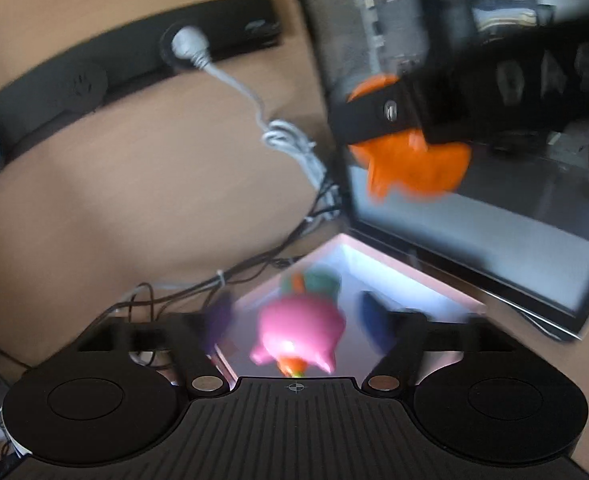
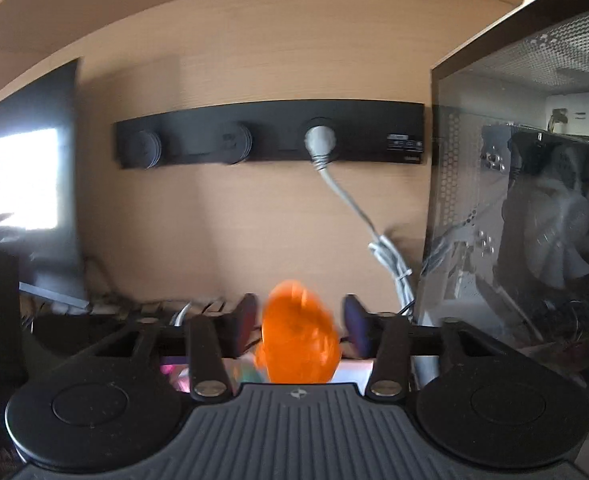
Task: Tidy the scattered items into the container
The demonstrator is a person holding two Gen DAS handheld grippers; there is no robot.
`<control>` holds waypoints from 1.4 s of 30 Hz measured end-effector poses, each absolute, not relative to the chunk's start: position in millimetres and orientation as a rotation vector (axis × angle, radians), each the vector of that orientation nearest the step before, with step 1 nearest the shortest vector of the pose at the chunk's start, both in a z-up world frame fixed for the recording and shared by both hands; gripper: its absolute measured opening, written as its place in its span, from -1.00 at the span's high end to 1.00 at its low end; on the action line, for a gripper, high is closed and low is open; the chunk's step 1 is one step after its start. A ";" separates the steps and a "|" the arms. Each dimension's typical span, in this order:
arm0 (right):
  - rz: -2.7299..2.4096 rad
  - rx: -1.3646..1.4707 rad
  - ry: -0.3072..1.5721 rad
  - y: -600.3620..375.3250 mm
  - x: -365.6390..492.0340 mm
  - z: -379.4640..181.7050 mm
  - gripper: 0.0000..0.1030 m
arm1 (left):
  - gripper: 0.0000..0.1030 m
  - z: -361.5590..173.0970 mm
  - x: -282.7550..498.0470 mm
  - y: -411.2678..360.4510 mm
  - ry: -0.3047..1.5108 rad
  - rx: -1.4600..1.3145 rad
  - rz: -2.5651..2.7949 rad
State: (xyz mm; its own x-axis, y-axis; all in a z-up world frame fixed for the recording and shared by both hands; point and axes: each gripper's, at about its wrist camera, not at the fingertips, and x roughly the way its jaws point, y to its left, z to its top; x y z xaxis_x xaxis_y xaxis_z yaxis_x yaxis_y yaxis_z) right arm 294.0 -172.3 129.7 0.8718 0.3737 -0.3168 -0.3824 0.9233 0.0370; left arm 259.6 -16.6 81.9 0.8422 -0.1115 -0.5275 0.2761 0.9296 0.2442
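My left gripper (image 1: 294,320) is open over a pale, pink-rimmed container (image 1: 394,276). A pink pig-like toy (image 1: 300,330) is blurred between its fingers, with a gap on each side. A green and orange item (image 1: 314,282) lies inside the container. My right gripper (image 1: 406,132) is at the upper right of the left wrist view, with an orange toy (image 1: 414,164) at its fingers. In the right wrist view, the right gripper (image 2: 299,320) is open. The orange toy (image 2: 298,340) sits loose between the pads above the container's edge (image 2: 352,372).
A black power strip (image 2: 270,136) is fixed to the wooden wall, with a grey plug and cable (image 2: 350,200) hanging down. A glass-sided computer case (image 2: 514,220) stands to the right. A monitor (image 2: 26,180) is on the left. Dark cables (image 1: 214,284) lie behind the container.
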 end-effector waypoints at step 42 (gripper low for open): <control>0.699 -0.823 0.671 46.7 302.4 -28.3 0.19 | -0.98 10.9 -15.6 176.2 0.878 -0.161 0.428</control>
State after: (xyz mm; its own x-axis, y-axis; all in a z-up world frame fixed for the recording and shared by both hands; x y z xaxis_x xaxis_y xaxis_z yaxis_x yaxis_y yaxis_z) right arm 302.4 46.7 -28.3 0.5902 0.2848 -0.7553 -0.7665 0.4912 -0.4137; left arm -15.6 176.2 10.9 0.5607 0.2968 -0.7730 -0.4269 0.9035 0.0372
